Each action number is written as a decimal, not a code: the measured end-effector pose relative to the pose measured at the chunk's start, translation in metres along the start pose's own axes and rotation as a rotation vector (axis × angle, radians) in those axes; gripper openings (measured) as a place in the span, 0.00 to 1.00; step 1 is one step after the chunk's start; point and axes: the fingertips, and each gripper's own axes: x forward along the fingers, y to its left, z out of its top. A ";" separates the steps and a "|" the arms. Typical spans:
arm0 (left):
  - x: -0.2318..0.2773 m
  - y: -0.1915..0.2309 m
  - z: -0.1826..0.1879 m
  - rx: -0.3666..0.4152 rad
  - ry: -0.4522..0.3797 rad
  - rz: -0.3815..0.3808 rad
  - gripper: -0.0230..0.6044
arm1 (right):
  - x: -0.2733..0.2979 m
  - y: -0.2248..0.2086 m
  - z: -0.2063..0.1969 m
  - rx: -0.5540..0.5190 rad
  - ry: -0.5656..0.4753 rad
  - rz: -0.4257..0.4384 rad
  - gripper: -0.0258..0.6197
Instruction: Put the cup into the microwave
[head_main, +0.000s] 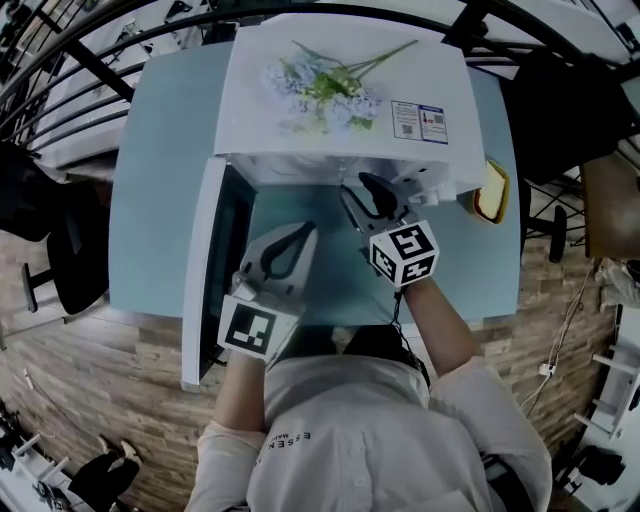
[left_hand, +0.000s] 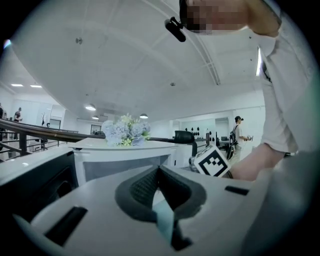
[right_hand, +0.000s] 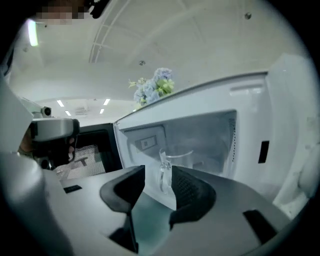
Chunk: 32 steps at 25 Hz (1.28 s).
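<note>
- Right gripper view: a clear glass cup with a side handle (right_hand: 180, 159) stands upright inside the cavity of the white microwave oven (right_hand: 215, 130), apparently on the cavity floor.
- The right gripper (right_hand: 157, 172) has its jaws apart. The cup's handle (right_hand: 164, 177) shows in the gap between them. I can't tell whether either pad touches it, but it doesn't look clamped.
- Head view: the microwave is at 12 o'clock on the pale blue table (head_main: 160, 180), with its dark-windowed door (head_main: 205, 270) swung out toward 9 o'clock.
- In that view the right gripper (head_main: 372, 195) noses into the opening at 1 o'clock. The cup is hidden under the oven top.
- The left gripper (head_main: 303, 232) sits at the right one's 7 o'clock, in front of the opening and near the door. In its own view the left gripper (left_hand: 158, 170) has its jaws together with nothing between them.
- A bunch of pale blue artificial flowers (head_main: 325, 90) lies on the oven top at 12 o'clock, not in play.
- Progress, my read: the cup is in, so placement is basically done.
- What's left: pull the right gripper straight back clear of the handle without nudging the cup, then probably shut the door if that counts.
</note>
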 end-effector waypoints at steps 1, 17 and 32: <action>-0.001 0.000 0.003 0.002 -0.003 0.001 0.04 | -0.006 0.005 0.006 0.000 -0.011 0.004 0.29; -0.037 -0.004 0.054 0.127 -0.043 0.040 0.04 | -0.107 0.060 0.106 -0.100 -0.233 -0.008 0.06; -0.047 0.000 0.082 0.135 -0.101 0.049 0.04 | -0.131 0.080 0.144 -0.206 -0.344 0.013 0.06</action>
